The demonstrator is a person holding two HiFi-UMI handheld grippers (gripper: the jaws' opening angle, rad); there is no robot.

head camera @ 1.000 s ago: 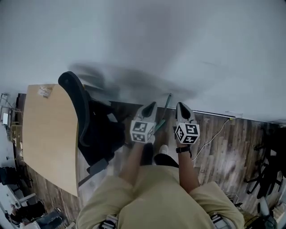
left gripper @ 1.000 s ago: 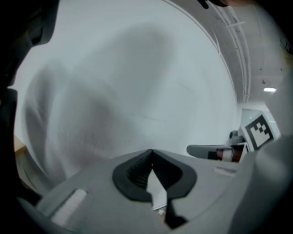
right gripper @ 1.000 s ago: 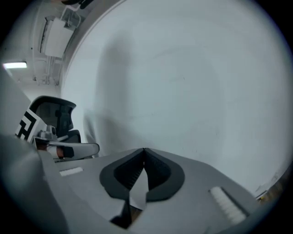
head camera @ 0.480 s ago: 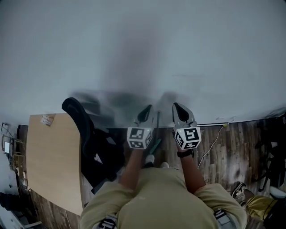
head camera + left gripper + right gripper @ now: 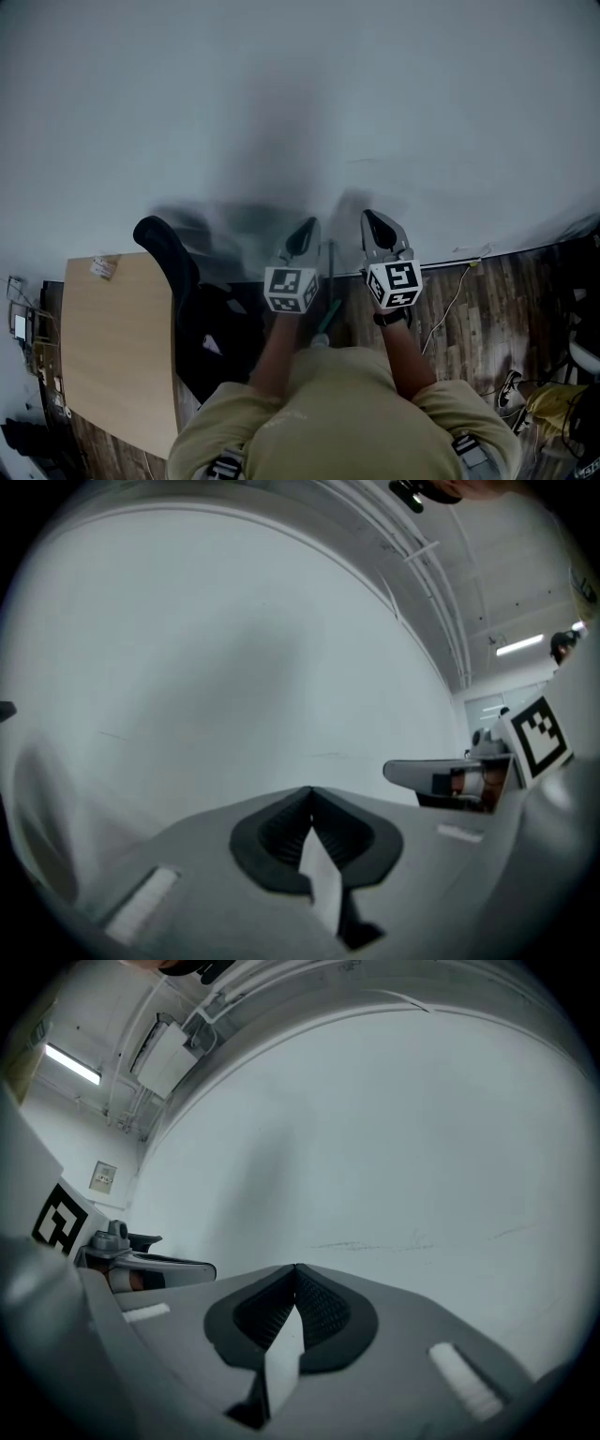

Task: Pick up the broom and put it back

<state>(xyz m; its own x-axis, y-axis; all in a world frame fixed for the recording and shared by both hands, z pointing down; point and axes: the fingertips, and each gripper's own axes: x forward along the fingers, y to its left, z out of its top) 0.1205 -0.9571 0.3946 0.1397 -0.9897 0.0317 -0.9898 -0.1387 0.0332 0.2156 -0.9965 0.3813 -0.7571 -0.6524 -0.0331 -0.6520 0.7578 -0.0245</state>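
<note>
Both claws are pressed together with nothing pinched. On the left gripper and the right gripper the pads meet at the tip, and both face the white wall.

The broom stands at the foot of the wall, between my two grippers and free of both. Its shaft is grey above and green lower down.

Surroundings:
- A black office chair is just left of the left gripper and nearest the broom.
- A light wood desk is further left, against the chair.
- A white cable lies on the wood floor, right of my right wrist.

Writing:
- The sticker on the desk's far corner has print too small to read.
- The wall notice in the right gripper view is illegible.
</note>
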